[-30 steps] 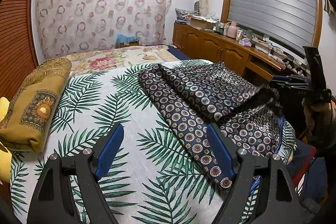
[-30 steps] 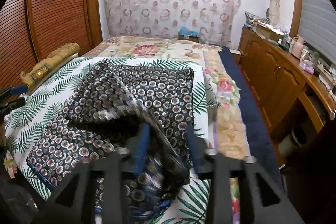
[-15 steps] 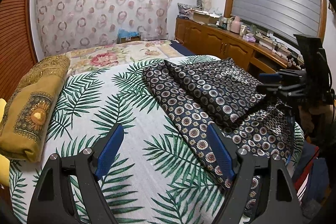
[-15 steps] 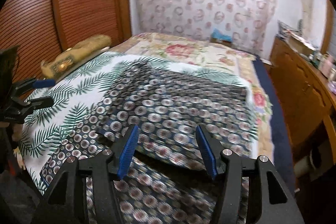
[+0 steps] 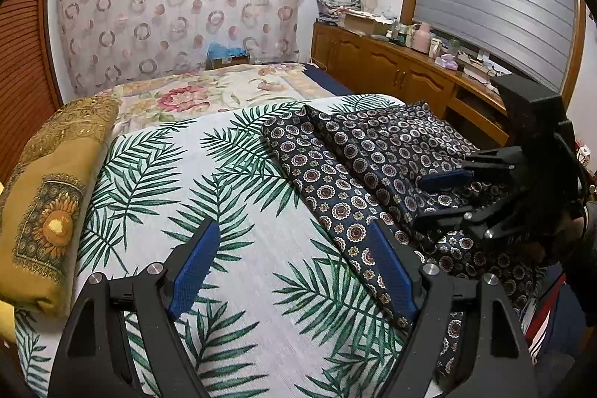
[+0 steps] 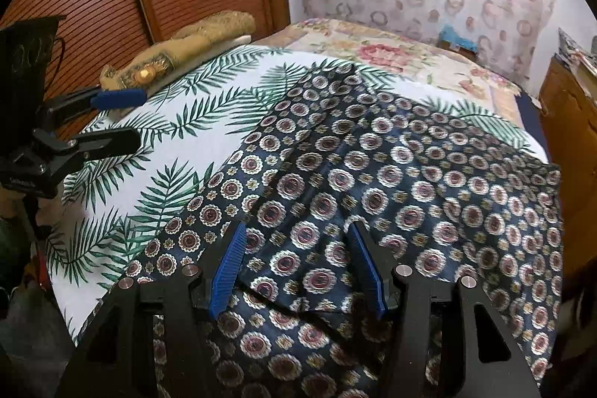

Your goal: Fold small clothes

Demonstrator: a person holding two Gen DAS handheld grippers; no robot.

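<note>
Navy patterned garment lying half-folded on palm-leaf bedspread; likely thin, limp, slippery; best pinched at near folded edge; left gripper wide, empty; right gripper spread, empty above cloth.

Navy garment with round medallions, white bedsheet with green palm fronds, mustard sunflower cushion

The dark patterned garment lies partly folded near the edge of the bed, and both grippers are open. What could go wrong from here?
1. The dark patterned garment overhangs the near edge of the bed; a tug could slide it off.
2. The folded flap lies loose and uneven under the open right gripper; it may fall open or crease.
3. The open left gripper straddles only the garment's edge, so closing could catch the bedsheet too.
</note>
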